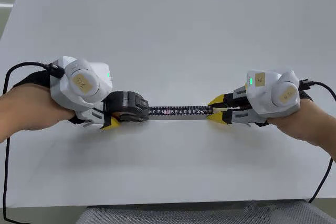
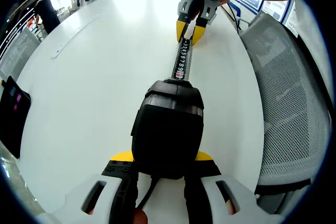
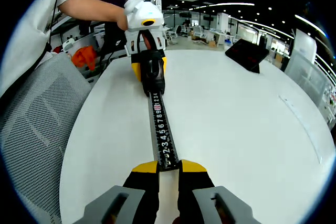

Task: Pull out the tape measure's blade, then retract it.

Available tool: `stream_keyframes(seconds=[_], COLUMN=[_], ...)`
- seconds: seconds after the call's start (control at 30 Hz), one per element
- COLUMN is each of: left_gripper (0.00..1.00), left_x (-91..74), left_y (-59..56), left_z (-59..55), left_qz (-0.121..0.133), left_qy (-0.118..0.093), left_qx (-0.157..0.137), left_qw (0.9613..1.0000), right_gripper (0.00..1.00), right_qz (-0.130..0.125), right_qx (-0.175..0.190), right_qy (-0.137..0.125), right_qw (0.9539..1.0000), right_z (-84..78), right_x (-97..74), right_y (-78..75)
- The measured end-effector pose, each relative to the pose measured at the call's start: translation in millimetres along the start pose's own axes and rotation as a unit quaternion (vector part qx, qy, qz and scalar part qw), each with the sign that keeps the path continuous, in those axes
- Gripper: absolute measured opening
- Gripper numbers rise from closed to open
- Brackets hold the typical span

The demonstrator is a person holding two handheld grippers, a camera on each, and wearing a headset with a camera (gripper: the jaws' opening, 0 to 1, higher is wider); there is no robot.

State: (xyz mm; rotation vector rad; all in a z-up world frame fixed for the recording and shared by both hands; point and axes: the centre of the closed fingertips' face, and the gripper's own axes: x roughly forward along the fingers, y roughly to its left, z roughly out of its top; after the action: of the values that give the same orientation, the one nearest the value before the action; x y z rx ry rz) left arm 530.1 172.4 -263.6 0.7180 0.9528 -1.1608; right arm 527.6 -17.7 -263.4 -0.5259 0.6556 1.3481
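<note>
On the white bench (image 1: 168, 40), near its front edge, the black tape measure (image 1: 127, 106) lies with its blade (image 1: 178, 111) drawn out partway in a straight line just above the surface. The left tongs (image 1: 116, 115) are clamped across the sides of the case (image 2: 167, 129). The right tongs (image 1: 215, 109) are pinched together on the blade's free end. The case looks hard, chunky and fairly dense for its size, with ribbed moulding that should resist slipping, so a squeeze across its broad sides seems the sound hold. The blade is likely thin, curved spring steel. It would be stiff along its length but quick to kink if twisted, and slick on its printed face. It is best taken at the very tip, where the hook gives purchase. The return spring probably pulls steadily, so a loose pinch could let the blade whip back into the case.
</note>
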Motion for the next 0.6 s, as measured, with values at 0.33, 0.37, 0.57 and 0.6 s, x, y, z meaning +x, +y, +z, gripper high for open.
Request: stream_keyframes(seconds=[0.33,0.37,0.57,0.6], left_gripper=[0.29,0.29,0.29,0.29], left_x=[0.3,0.3,0.1,0.0], left_y=[-0.1,-0.2,-0.4,-0.4], left_z=[0.3,0.4,0.5,0.5], left_qz=[0.0,0.0,0.0,0.0], left_qy=[0.0,0.0,0.0,0.0], left_qx=[0.001,0.001,0.001,0.001], left_qw=[1.0,1.0,1.0,1.0], right_gripper=[0.09,0.09,0.09,0.09], right_qz=[-0.001,-0.001,-0.002,-0.003], right_qx=[-0.003,-0.003,-0.001,-0.001], right_qy=[0.008,0.009,0.014,0.015], right_qw=[1.0,1.0,0.9999,0.9999], right_z=[-4.9,-5.6,-10.5,-11.2], right_x=[-6.3,-6.3,-10.0,-11.0], right_y=[-1.2,-1.5,-3.2,-3.5])
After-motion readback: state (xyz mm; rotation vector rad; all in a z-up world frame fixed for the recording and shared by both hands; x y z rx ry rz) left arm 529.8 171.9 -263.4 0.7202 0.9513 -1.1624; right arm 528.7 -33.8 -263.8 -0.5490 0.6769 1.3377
